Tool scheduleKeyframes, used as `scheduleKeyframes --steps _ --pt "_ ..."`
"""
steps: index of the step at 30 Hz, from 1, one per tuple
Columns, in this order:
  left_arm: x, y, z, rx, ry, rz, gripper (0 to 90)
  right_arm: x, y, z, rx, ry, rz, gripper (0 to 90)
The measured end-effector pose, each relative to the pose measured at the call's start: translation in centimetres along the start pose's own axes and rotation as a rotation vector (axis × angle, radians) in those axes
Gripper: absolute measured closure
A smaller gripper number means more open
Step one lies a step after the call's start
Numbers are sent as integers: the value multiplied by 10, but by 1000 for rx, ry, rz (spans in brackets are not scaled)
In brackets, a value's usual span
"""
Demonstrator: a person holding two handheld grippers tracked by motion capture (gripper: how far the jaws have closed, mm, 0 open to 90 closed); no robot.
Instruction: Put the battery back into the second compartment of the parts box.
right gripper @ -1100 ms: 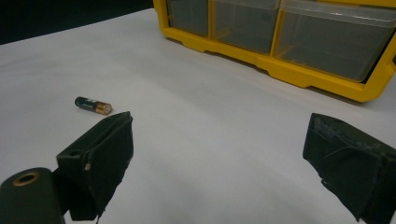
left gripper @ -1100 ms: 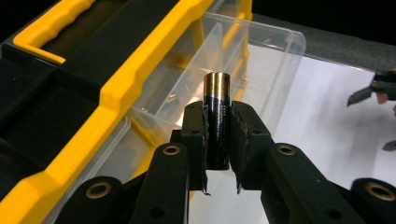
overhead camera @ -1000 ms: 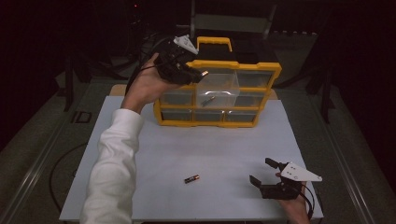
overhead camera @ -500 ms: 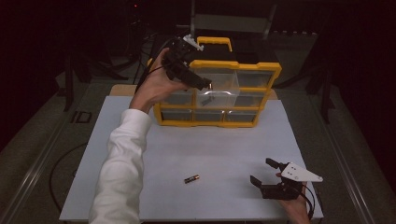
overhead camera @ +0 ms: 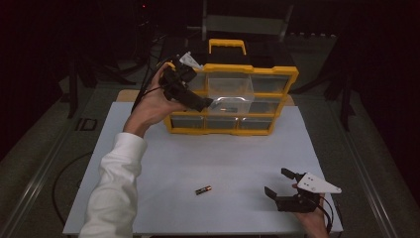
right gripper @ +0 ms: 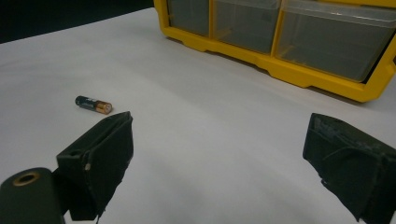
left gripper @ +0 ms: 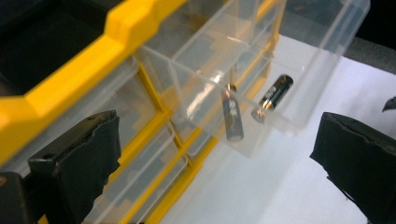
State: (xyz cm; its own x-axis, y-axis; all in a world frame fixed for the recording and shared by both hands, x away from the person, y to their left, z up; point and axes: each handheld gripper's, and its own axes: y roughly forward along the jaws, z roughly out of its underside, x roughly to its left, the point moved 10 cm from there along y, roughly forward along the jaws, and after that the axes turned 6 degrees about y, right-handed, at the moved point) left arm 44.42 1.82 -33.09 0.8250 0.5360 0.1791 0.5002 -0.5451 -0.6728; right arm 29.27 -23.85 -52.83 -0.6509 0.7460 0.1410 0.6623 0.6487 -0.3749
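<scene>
Where the white table fills the middle of the high view, a yellow organiser with clear drawers stands at its far edge, upper centre of the frame, a yellow handle on top. One clear drawer is pulled out of the upper row toward the camera; in the left gripper view this drawer runs from centre to upper right. The person's left arm, in a white sleeve, rises from the bottom left of the high view to the organiser's left end. The left tongs point at the pulled-out drawer; their jaws have just been opening and now stand wide apart, with nothing between them. The right tongs rest at the lower right of the table, jaws spread and empty. Inside the drawer, at the centre of the left gripper view, lie two batteries side by side: a black one and a silvery-looking one. A third battery lies loose on the table, lower centre of the high view, well left of the right tongs.
</scene>
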Motion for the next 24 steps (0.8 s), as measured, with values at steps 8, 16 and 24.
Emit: scheduleKeyframes --steps 8,16,24 --pt "-14 -1 22 19 38 10 20 0 0 0 -2 -3 -2 85" --pt "-32 8 44 23 42 54 21 1 0 0 1 -3 -2 85" --pt "-51 24 69 79 89 66 23 1 0 0 2 -4 -3 85"
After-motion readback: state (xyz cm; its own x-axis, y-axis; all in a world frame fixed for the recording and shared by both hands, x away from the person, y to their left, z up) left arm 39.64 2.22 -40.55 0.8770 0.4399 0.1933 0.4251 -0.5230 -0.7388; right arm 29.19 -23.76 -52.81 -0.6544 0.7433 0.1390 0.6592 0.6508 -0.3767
